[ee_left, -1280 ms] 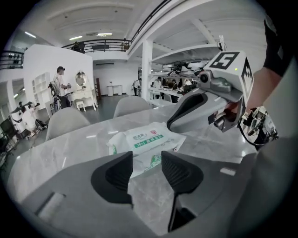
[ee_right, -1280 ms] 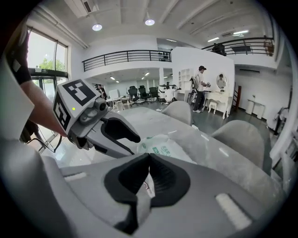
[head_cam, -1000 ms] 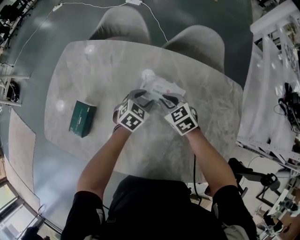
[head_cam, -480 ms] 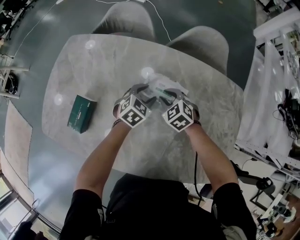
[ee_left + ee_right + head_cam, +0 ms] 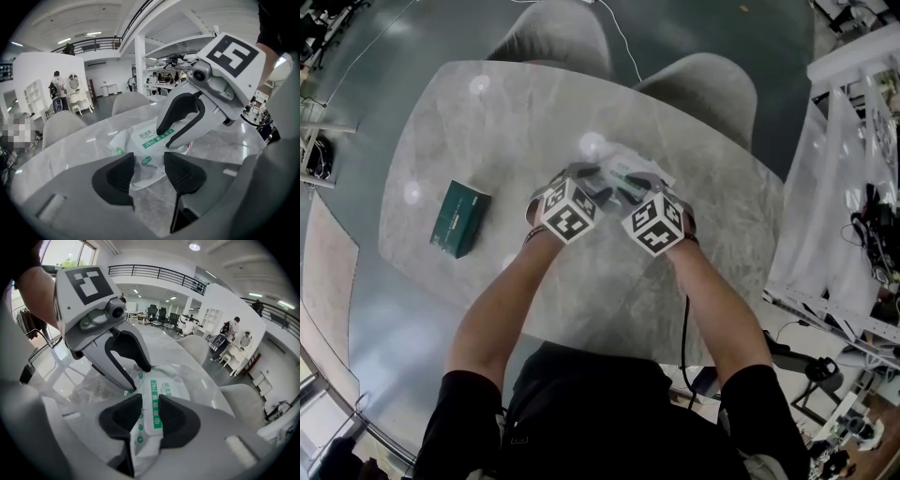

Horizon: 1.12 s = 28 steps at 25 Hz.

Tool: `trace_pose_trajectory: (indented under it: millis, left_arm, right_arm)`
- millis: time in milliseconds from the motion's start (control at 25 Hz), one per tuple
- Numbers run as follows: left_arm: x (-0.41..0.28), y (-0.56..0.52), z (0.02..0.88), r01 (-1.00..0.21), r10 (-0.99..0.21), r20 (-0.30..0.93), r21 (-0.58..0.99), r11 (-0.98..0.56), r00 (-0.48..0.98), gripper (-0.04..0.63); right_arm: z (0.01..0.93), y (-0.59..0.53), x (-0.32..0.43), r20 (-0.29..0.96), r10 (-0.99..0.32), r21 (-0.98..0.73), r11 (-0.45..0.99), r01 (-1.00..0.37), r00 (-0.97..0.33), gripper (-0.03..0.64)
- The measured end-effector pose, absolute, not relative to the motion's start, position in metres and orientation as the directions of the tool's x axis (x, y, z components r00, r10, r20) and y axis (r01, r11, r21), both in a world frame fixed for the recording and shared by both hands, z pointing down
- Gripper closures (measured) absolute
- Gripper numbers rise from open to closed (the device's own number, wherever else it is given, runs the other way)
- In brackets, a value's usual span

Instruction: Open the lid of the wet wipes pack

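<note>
A white wet wipes pack (image 5: 623,175) with green print lies near the middle of the marble table (image 5: 487,131). Both grippers meet over it, left from the left and right from the right. In the left gripper view, my left gripper (image 5: 149,162) has the pack's (image 5: 147,138) crumpled near edge between its pads. My right gripper (image 5: 149,401) has just been opening and then closing a little; the pack's (image 5: 165,386) end with the label strip stands pinched between its pads. Whether the lid is lifted I cannot make out.
A dark green box (image 5: 459,218) lies on the table to the left of the hands. Two grey chairs (image 5: 553,37) (image 5: 705,86) stand at the far side. A white rack (image 5: 848,178) draped in plastic stands to the right.
The right gripper has rolled, so its marker cube shows a different face. Both grippers stay together at the pack, and the left one has hardly moved.
</note>
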<state>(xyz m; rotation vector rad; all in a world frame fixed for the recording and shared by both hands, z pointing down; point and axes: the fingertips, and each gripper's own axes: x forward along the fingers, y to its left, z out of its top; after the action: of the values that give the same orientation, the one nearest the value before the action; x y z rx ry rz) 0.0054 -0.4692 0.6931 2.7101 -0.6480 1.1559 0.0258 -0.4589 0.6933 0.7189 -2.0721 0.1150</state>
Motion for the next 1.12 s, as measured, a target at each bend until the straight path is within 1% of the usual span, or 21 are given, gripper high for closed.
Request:
trace_pose_trajectory:
  millis: [120, 280, 480, 680, 880, 960, 1040, 1120]
  left_arm:
    - [0.006, -0.469, 0.696, -0.434, -0.342, 0.721, -0.064, -0.898, 0.603, 0.391]
    - [0.006, -0.469, 0.697, -0.429, -0.334, 0.729, -0.061, -0.901, 0.597, 0.391]
    - [0.007, -0.469, 0.698, -0.430, -0.340, 0.729, -0.068, -0.900, 0.595, 0.396]
    - [0.006, -0.469, 0.698, -0.432, -0.338, 0.725, -0.062, -0.900, 0.600, 0.400]
    - [0.007, -0.469, 0.697, -0.444, -0.346, 0.717, -0.058, -0.894, 0.605, 0.405]
    - [0.007, -0.469, 0.697, -0.440, -0.347, 0.716, -0.061, -0.896, 0.605, 0.405]
    - [0.007, -0.470, 0.698, -0.438, -0.346, 0.716, -0.061, -0.897, 0.607, 0.405]
    - [0.007, -0.470, 0.697, -0.442, -0.346, 0.714, -0.058, -0.895, 0.608, 0.405]
  right_arm:
    - [0.693, -0.460, 0.026, 0.811, -0.408, 0.163, 0.846, -0.508, -0.419, 0.504]
    - [0.693, -0.459, 0.026, 0.831, -0.388, 0.182, 0.867, -0.463, -0.400, 0.506]
    - [0.691, -0.459, 0.026, 0.838, -0.393, 0.223, 0.880, -0.419, -0.379, 0.512]
    - [0.687, -0.458, 0.026, 0.837, -0.412, 0.272, 0.884, -0.380, -0.360, 0.535]
    - [0.676, -0.459, 0.029, 0.829, -0.424, 0.277, 0.878, -0.390, -0.365, 0.540]
    - [0.665, -0.464, 0.030, 0.811, -0.457, 0.306, 0.863, -0.401, -0.366, 0.583]
    - [0.653, -0.473, 0.035, 0.787, -0.499, 0.340, 0.842, -0.419, -0.362, 0.594]
    - [0.645, -0.480, 0.041, 0.778, -0.505, 0.330, 0.835, -0.441, -0.374, 0.597]
